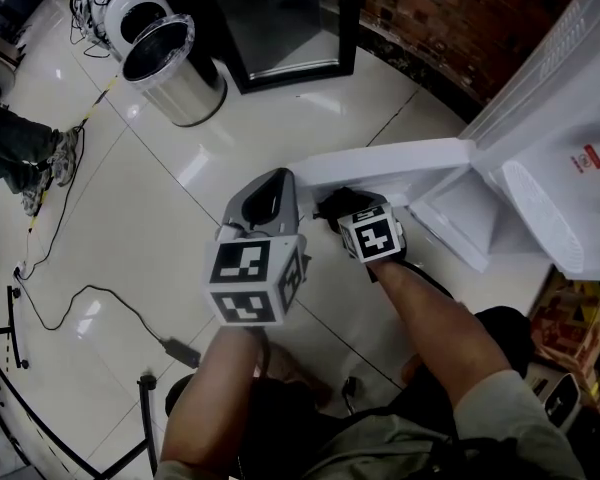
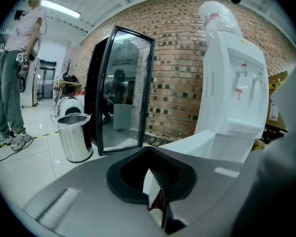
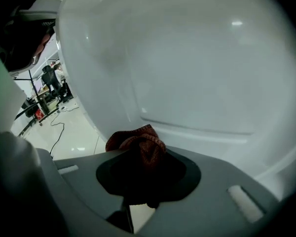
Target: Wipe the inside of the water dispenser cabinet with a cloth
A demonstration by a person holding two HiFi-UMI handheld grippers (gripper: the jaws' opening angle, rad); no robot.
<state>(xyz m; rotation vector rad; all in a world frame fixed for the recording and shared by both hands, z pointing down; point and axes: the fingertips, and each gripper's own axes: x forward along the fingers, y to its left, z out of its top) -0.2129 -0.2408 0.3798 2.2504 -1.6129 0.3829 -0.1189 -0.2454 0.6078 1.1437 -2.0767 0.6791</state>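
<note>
Right tool [image 3: 147, 179] pinching a dark red knitted cloth [image 3: 138, 141], close up against a white moulded panel by the open cabinet door [image 1: 380, 161] of the water dispenser [image 2: 232, 98]; contact unclear. Left tool [image 2: 155, 201] pressed together, nothing in it, just beside the right tool, facing the dispenser

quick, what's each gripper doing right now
Left gripper: closed, nothing in it.
Right gripper: closed on a reddish cloth.
</note>
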